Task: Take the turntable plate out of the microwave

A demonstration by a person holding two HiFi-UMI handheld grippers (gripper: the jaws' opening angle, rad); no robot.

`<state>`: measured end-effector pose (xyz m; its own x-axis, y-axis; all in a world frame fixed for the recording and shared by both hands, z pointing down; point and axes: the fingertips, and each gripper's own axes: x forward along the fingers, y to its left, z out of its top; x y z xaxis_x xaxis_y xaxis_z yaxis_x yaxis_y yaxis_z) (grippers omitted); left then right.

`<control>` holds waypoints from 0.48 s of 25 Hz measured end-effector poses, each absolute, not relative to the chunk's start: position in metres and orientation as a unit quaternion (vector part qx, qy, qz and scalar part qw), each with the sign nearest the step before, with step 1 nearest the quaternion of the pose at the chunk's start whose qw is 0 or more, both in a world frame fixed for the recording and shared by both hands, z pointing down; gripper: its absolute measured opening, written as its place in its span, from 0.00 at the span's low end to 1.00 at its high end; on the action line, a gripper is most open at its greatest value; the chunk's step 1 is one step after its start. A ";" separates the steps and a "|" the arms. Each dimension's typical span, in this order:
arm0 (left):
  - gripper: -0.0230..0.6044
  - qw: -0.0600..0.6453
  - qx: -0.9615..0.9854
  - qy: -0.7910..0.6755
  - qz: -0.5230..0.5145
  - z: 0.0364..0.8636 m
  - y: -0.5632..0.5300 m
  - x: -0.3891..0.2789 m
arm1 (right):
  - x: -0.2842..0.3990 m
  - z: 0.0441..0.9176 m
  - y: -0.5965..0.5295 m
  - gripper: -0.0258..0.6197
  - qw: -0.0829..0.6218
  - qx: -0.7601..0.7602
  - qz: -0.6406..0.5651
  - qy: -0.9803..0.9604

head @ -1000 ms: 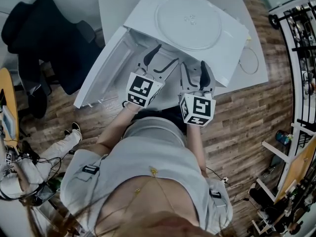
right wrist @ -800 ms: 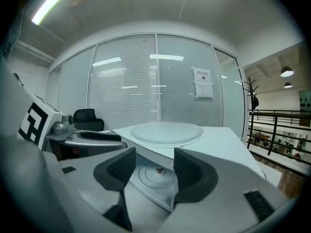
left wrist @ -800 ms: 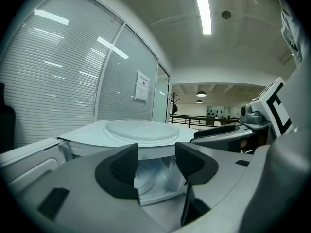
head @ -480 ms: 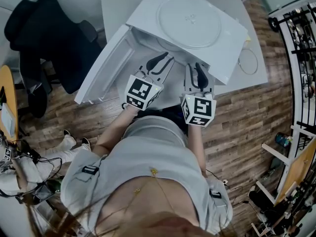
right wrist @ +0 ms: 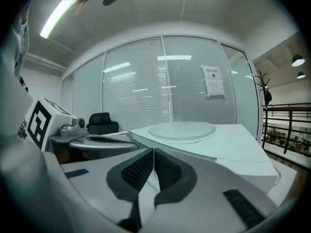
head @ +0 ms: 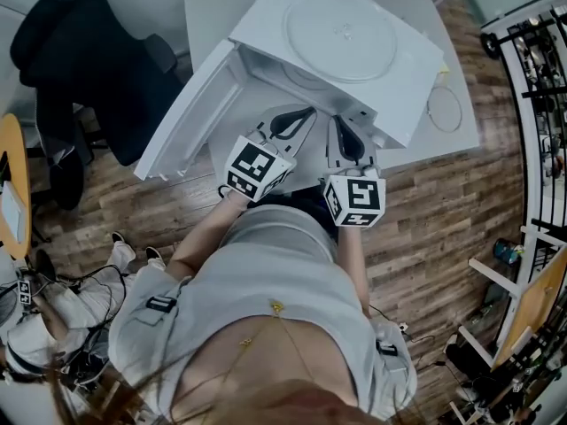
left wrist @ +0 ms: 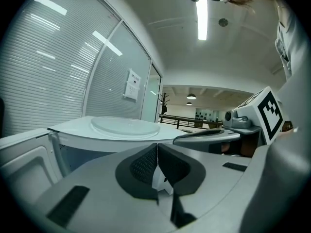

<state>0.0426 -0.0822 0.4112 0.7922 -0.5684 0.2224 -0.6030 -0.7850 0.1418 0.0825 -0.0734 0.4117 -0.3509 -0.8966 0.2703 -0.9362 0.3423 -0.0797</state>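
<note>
Beyond left tongs, right tongs (just closed) plate tops microwave.

The turntable plate is clear, glossy glass, the microwave has a smooth white satin casing, the floor is matt wood-grain plank, and the left gripper and right gripper have matt grey plastic jaws with dark, cross-hatched pads.

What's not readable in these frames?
- Microwave cavity: head view, hidden under its own top; gripper views, mostly blocked by left gripper and right gripper, whose jaws have just closed, empty.
- Notice sheet on the glass wall: print too small, both gripper views.
- Table far end: cut off by head view's top edge.
</note>
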 end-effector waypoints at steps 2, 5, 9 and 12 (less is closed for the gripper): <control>0.09 0.106 0.943 -0.305 0.078 0.407 -0.078 0.044 | 0.078 0.408 -0.070 0.07 0.077 0.549 0.114 -0.825; 0.09 0.093 0.947 -0.299 0.078 0.400 -0.073 0.046 | 0.075 0.403 -0.065 0.07 0.060 0.536 0.121 -0.833; 0.09 0.094 0.951 -0.286 0.071 0.391 -0.063 0.049 | 0.071 0.399 -0.058 0.07 0.048 0.522 0.132 -0.841; 0.09 0.096 0.952 -0.283 0.066 0.388 -0.059 0.049 | 0.068 0.396 -0.055 0.07 0.042 0.511 0.137 -0.848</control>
